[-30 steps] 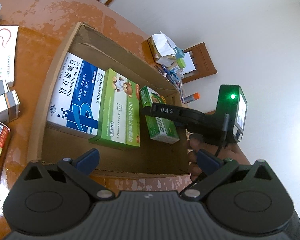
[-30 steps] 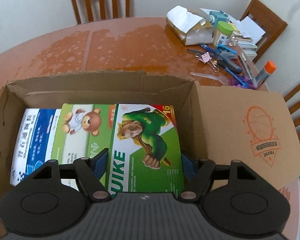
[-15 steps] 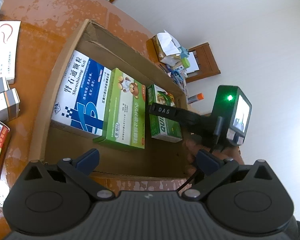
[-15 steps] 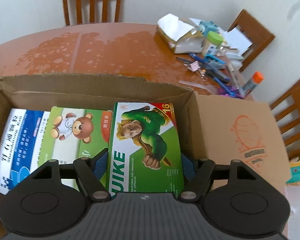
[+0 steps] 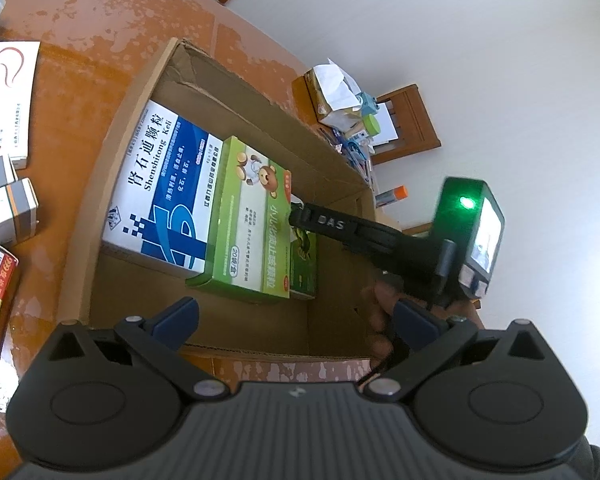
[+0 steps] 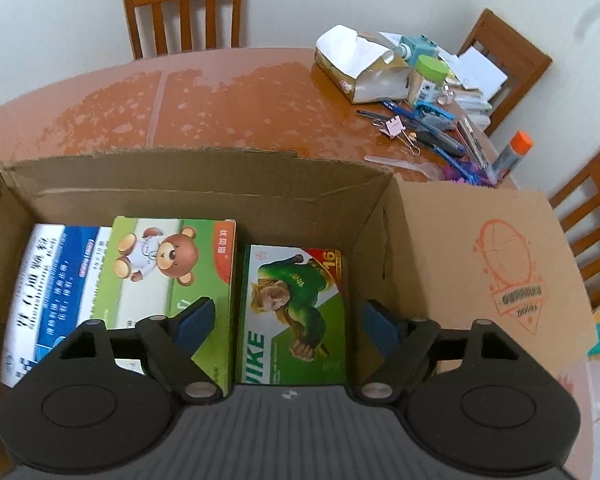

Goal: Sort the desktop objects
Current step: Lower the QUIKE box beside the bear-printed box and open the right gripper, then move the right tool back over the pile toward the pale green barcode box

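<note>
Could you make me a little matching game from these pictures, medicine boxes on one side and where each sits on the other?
Things:
1. blue and white box
2. teddy bear box
3. green QUIKE box
4. grey-striped box

Places:
A. between the open fingers of the right hand-held gripper
B. outside the cardboard box, on the table
C. leftmost in the cardboard box, right wrist view
D. middle of the row, overlapping the leftmost box

Pairs: 1-C, 2-D, 3-A, 4-B
</note>
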{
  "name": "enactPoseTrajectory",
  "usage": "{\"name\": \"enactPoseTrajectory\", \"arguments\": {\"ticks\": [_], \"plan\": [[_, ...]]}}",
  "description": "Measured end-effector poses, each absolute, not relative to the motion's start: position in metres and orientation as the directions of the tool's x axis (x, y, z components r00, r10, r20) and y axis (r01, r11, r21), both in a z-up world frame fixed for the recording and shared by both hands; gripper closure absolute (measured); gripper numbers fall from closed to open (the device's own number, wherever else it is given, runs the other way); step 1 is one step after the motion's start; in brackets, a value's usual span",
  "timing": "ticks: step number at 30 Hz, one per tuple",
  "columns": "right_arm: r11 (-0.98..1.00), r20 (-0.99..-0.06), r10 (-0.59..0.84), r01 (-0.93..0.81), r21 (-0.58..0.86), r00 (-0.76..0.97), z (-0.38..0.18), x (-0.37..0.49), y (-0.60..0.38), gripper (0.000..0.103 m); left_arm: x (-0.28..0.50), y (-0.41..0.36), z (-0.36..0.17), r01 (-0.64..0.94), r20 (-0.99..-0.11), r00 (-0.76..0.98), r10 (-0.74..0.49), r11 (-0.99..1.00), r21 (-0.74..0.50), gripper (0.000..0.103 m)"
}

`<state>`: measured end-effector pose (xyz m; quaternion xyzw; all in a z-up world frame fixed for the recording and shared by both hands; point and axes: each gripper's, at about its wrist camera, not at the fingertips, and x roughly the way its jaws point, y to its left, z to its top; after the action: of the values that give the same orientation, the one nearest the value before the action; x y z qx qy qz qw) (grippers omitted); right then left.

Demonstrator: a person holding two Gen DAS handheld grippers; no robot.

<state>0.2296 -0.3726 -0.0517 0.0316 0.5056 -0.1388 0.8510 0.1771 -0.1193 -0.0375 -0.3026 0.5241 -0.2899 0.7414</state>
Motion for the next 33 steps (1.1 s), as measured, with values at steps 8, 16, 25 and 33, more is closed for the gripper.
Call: {"name": "enactPoseTrajectory", "arguments": {"ticks": [8,16,25,33], "plan": [[0.967,-0.859,-0.168,0.251,-0.048,0.484,-0.039,0.220,-0.376,0.014,0.175,-0.120,-0.035,0.120,-0.600,0.284,-0.748,0.649,-0.752,0.000],[0.970,-0.865,-0.150,0.241,-0.035,0.479,-0.036,0.217,-0.380,0.013,0.170,-0.116,-0.033,0.116,-0.600,0.297,-0.743,0.652,-0.750,0.000],[0.968,-0.857,-0.097,0.247,0.036,0.505,-0.023,0.211,-0.388,0.012,0.156,-0.102,-0.017,0.117,-0.606,0.340,-0.719,0.672,-0.732,0.000],[0.969,-0.896,0.161,0.107,0.223,0.415,-0.023,0.202,-0.398,0.001,0.112,-0.065,0.015,0.075,-0.614,0.477,-0.629,0.725,-0.685,0.000]]}}
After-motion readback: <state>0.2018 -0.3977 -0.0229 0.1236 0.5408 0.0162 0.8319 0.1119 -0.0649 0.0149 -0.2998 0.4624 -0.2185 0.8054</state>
